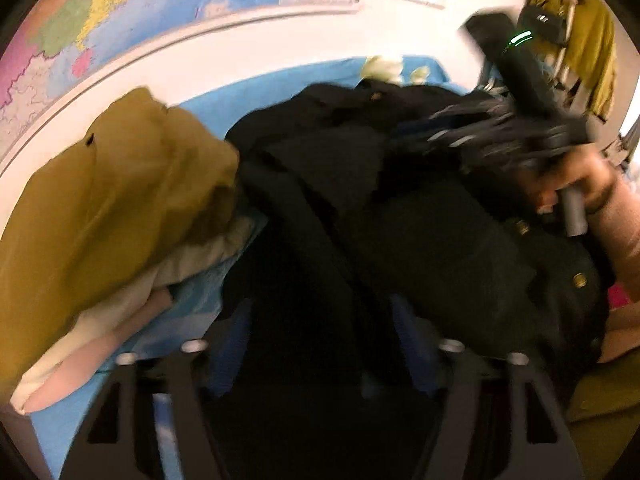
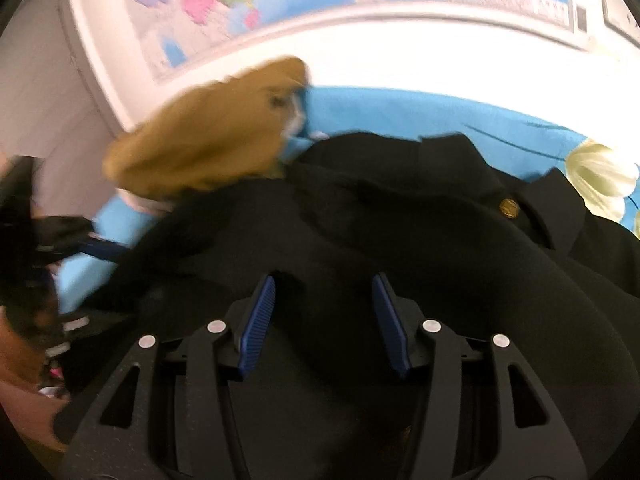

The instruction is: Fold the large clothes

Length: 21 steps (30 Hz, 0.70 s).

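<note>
Both grippers, left (image 1: pixel 320 344) and right (image 2: pixel 324 320), hang half-open over black coat (image 2: pixel 400 220), gripping nothing.

Cloth and plastic surfaces

Black coat (image 2: pixel 400 216): matt cloth, shiny brass-coloured buttons (image 2: pixel 509 208). Mustard garment (image 1: pixel 120 200): matt cloth. Gripper pads (image 2: pixel 260 320): ribbed blue.

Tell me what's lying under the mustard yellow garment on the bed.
Under the mustard garment a cream layer and a pink one stick out, resting on the blue bedsheet. How far they run beneath is covered.
</note>
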### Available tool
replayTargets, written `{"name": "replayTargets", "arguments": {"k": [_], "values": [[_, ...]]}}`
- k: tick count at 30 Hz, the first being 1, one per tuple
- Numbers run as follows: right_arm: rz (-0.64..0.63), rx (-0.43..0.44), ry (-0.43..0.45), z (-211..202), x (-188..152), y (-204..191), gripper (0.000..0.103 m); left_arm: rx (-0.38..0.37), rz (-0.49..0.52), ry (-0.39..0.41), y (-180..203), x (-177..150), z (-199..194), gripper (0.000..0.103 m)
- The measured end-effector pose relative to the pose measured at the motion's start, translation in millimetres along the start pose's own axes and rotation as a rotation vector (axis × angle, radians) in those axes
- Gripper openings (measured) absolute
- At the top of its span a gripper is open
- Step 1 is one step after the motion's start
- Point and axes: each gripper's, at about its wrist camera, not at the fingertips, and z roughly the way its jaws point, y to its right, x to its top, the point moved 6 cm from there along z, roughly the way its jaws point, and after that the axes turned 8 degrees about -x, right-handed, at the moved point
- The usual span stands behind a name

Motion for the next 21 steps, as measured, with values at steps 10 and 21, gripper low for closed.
{"name": "replayTargets", "arguments": {"k": [10, 21], "values": [[-0.184, 0.431, -0.078, -11.0, -33.0, -147.8, 0.067, -0.152, -0.214, 0.153, -44.2, 26.4, -53.8, 0.005], [-0.163, 0.567, -0.035, -35.3, -2.6, -174.9, 0.005, -0.212, -0.262, 0.181, -50.2, 44.9, -61.4, 0.011]]}}
